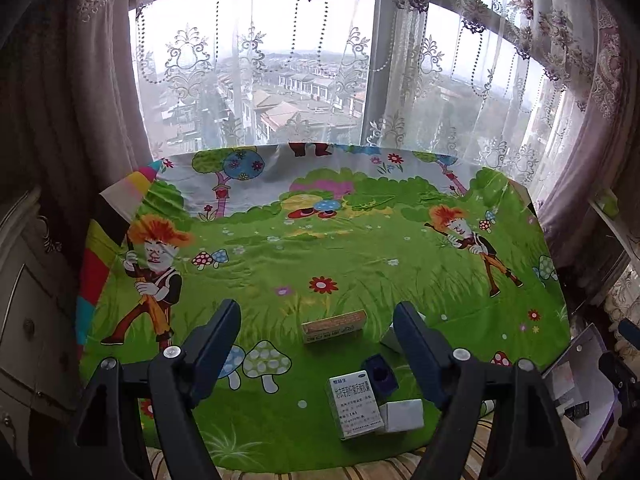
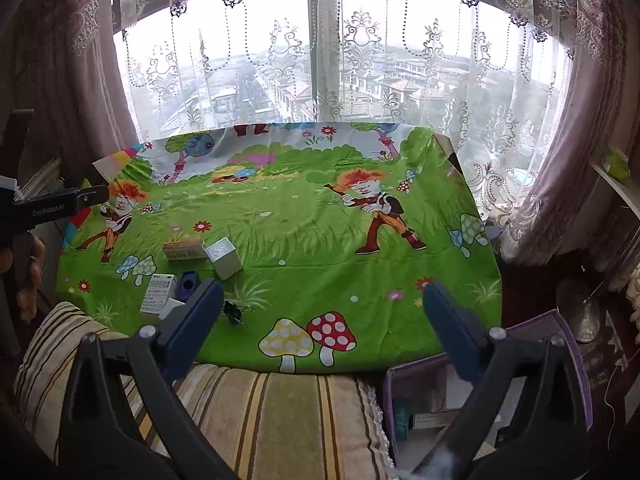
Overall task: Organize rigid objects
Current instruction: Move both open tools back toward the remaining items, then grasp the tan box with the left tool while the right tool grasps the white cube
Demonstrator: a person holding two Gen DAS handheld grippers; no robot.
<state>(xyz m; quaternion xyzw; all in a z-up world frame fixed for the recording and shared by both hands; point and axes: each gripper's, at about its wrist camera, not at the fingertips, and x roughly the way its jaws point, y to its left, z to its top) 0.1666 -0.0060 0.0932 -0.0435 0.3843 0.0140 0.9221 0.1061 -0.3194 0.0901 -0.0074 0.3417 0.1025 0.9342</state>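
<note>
Dark-fingered left tool (image 1: 318,326) and right tool (image 2: 322,306), both released, level above the green cloth (image 2: 304,240).

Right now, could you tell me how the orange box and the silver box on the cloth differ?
The orange box lies flat and low with printed text on its side; the silver box stands taller and is plain and shiny. The orange box sits farther left. Both rest untouched on the green cloth, close together.

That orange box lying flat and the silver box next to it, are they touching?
Touching, it seems. In the right wrist view, the orange box meets the silver box corner to side, with no green cloth visible between them.
</note>
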